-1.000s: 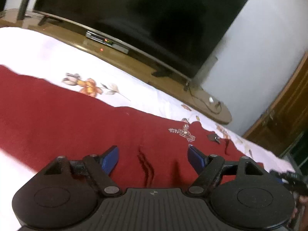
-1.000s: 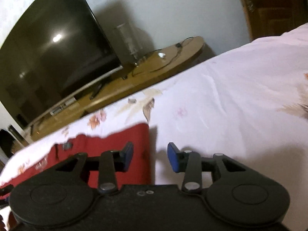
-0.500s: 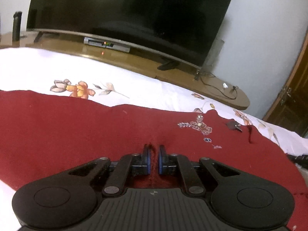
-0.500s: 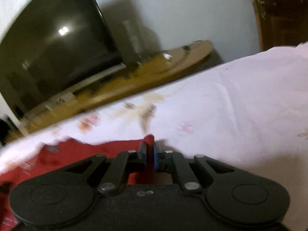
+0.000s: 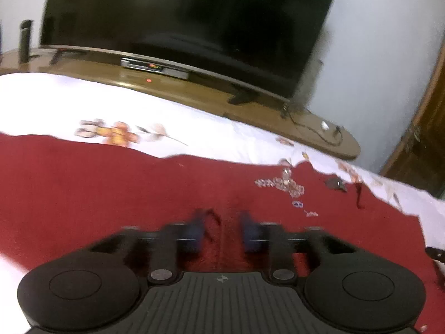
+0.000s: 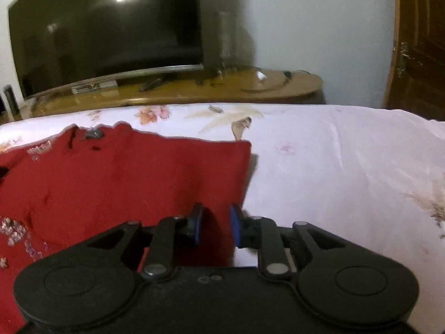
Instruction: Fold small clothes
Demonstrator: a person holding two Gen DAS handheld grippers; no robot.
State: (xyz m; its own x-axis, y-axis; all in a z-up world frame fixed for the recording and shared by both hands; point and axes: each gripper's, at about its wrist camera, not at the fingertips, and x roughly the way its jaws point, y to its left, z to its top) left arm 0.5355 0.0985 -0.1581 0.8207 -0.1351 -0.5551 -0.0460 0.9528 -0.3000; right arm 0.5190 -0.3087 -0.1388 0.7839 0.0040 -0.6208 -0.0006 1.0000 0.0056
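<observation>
Lying limp on the bedsheet (image 6: 347,167), the red garment (image 6: 125,172) is looking soft and light; both the left gripper (image 5: 222,228) and right gripper (image 6: 214,222) are gaping open over it, so I'd be pinching an edge or corner.

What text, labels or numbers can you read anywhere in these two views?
None can be read.
Set-top box display: lit red and green marks, too blurred to read.
Left hand-held gripper body: a small round emblem, no lettering.
TV: dark screen, no brand visible.
Red garment: bead embroidery only, no words.
</observation>
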